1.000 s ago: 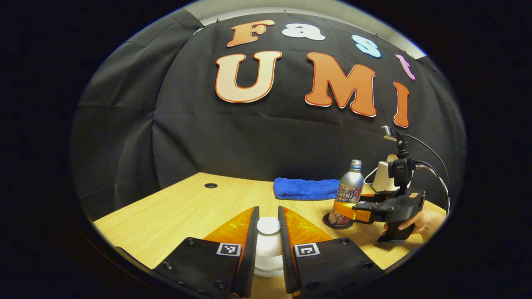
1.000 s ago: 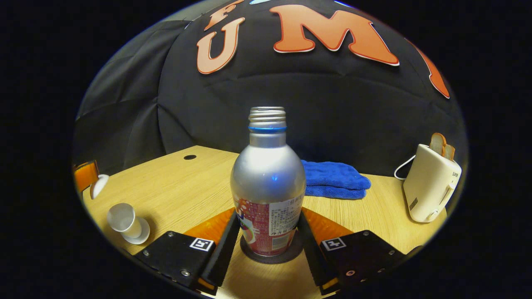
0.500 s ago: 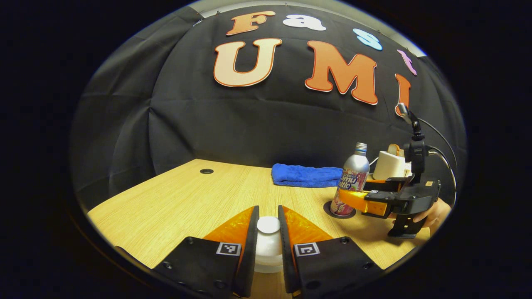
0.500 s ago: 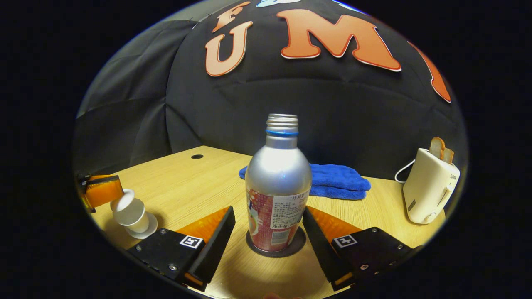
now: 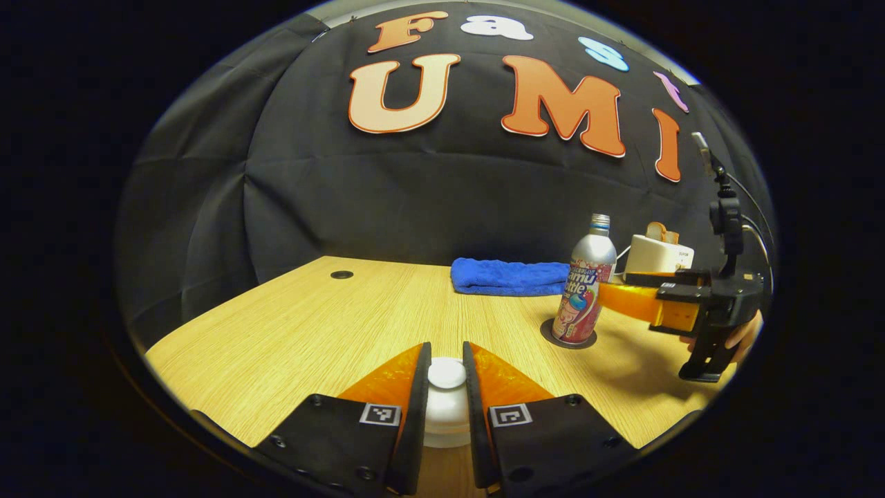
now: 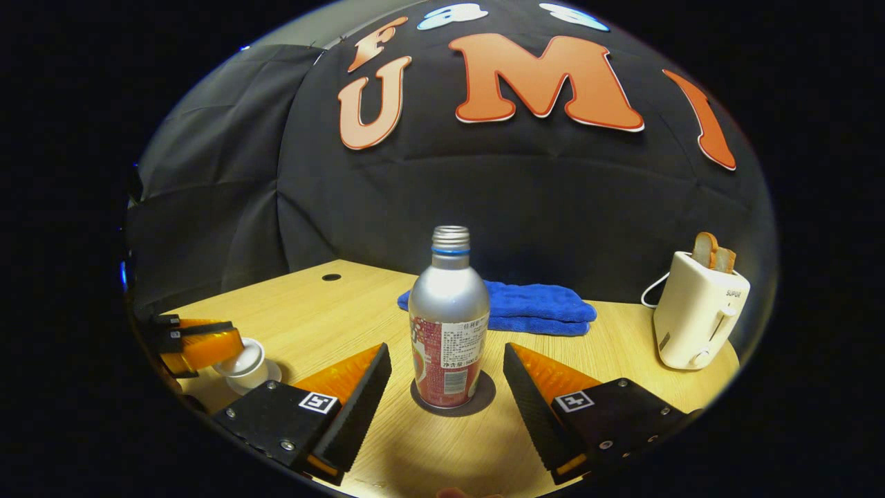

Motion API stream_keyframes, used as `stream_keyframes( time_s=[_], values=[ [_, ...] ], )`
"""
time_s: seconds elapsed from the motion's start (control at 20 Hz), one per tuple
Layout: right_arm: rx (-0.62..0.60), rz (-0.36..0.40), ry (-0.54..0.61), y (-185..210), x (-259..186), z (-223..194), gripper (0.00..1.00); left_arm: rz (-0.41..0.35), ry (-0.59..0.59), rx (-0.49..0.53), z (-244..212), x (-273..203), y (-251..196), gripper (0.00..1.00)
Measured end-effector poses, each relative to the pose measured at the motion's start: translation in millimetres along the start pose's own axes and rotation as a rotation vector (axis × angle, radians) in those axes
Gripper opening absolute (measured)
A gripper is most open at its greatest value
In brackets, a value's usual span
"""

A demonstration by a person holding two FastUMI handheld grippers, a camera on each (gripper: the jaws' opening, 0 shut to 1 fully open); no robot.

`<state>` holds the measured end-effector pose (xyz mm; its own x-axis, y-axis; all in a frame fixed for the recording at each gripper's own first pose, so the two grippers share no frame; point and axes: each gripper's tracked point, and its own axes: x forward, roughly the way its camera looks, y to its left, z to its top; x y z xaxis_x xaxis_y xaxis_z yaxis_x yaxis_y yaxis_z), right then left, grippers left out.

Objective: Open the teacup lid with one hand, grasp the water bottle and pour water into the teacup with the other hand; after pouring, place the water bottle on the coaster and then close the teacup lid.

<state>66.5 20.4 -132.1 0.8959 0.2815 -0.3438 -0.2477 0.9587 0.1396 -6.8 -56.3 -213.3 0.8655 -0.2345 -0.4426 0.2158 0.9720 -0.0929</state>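
My left gripper (image 5: 446, 351) is shut on the knob of the white teacup lid (image 5: 446, 373), and the white teacup (image 5: 446, 425) shows right under the lid. In the right gripper view the left gripper (image 6: 207, 348) holds the lid (image 6: 246, 353) on top of the teacup (image 6: 252, 374). The silver water bottle (image 6: 449, 325) stands upright and uncapped on the dark round coaster (image 6: 482, 400). My right gripper (image 6: 446, 354) is open, with a gap between each finger and the bottle. In the left gripper view the right gripper (image 5: 626, 299) sits just right of the bottle (image 5: 584, 290).
A folded blue towel (image 6: 532, 304) lies at the back of the wooden table (image 5: 311, 332). A white toaster (image 6: 695, 318) with bread in it stands at the back right, its cord behind it. A hand (image 5: 743, 333) holds the right gripper.
The right gripper opened and drew back from the bottle, which stays on the coaster. The left gripper carried the lid over and down onto the teacup.
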Motion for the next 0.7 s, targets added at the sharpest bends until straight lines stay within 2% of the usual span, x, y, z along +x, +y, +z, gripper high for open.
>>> stream_keyframes(
  time_s=[0.2, 0.35, 0.45, 0.65, 0.7],
  values=[
    [0.011, -0.028, -0.055, -9.8, -25.8, 13.6, 0.98, 0.009, -0.003, 0.04, -0.2, 1.2, -0.8, 0.33],
    [0.03, -0.068, -0.088, -25.7, -45.1, 22.3, 0.98, 0.009, -0.018, 0.038, 4.8, -1.4, -2.3, 0.37],
    [0.043, -0.092, -0.112, -35.4, -56.0, 27.7, 0.98, 0.014, -0.048, 0.043, 15.2, -3.7, -3.6, 0.51],
    [0.063, -0.119, -0.134, -50.2, -71.9, 30.6, 0.98, 0.043, -0.1, 0.091, 37.9, -10.4, -3.9, 0.7],
    [0.063, -0.132, -0.138, -54.7, -75.6, 31.1, 0.98, 0.048, -0.118, 0.097, 46.1, -13.6, -4.1, 0.83]
  ],
)
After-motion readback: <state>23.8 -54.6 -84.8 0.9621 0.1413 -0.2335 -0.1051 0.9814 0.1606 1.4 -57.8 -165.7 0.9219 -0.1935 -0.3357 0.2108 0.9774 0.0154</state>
